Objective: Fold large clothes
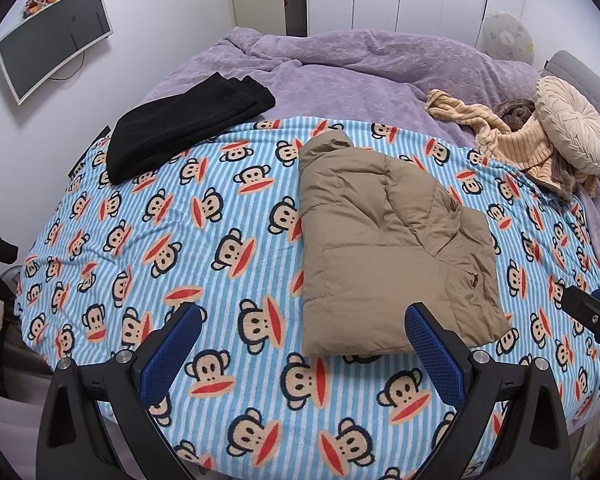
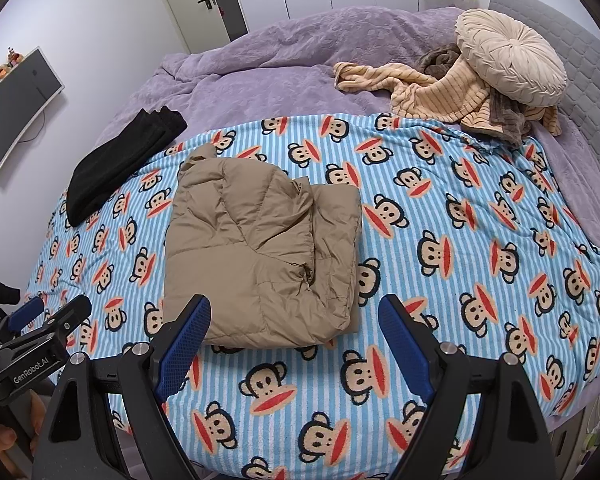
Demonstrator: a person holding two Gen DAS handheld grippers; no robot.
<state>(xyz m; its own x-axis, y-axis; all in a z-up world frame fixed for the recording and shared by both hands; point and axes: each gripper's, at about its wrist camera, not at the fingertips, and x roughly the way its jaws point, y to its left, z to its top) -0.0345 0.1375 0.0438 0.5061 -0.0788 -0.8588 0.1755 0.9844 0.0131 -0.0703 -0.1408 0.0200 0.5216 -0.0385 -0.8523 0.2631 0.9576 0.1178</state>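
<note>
Two garments already lie folded on the bed: a tan puffer jacket (image 1: 392, 248) in a compact bundle near the front edge on the monkey-print blanket (image 1: 204, 240), and a black garment (image 1: 180, 132) toward the far left side. Both the left tool (image 1: 304, 344) and right tool (image 2: 296, 340) hover spread apart, holding nothing. A striped beige garment (image 2: 432, 92) sits crumpled near the headboard, probably still to do.

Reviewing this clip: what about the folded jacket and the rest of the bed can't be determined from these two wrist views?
- Tan jacket: its sleeves and front are folded under, hidden in both views.
- Black garment: what kind cannot be told; it is too dark, and its far end is cut off by the bed edge.
- Clothes pile: partly hidden under the round cushion.
- Left gripper, right gripper: both open, empty.
</note>
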